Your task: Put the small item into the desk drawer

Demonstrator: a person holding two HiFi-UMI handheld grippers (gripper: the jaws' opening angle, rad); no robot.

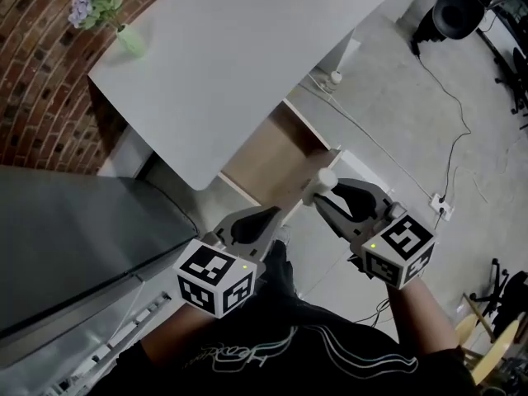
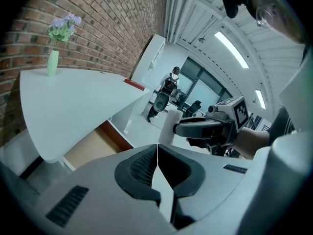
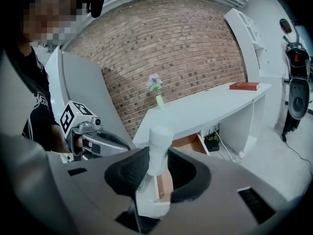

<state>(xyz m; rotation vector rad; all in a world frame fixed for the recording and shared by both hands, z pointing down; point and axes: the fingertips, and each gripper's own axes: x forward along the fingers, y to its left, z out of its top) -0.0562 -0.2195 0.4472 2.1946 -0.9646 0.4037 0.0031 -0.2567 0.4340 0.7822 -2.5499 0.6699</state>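
Note:
My right gripper (image 1: 320,194) is shut on a small white cylindrical item (image 1: 325,180), held upright between its dark pads (image 3: 132,173) with its top (image 3: 160,137) sticking out above them. It hangs just above the near corner of the open wooden desk drawer (image 1: 268,159), which is pulled out from under the white desk (image 1: 239,48). My left gripper (image 1: 247,225) sits lower left of the drawer with its jaws together and nothing between them. In the left gripper view the item (image 2: 171,129) and right gripper (image 2: 208,126) show ahead of the closed jaws.
A green vase with purple flowers (image 1: 111,19) stands at the desk's far left corner against the brick wall (image 1: 33,73). A red book (image 3: 243,85) lies at the desk's other end. A grey cabinet (image 1: 74,238) is at my left. Cables and a power strip (image 1: 441,209) lie on the floor.

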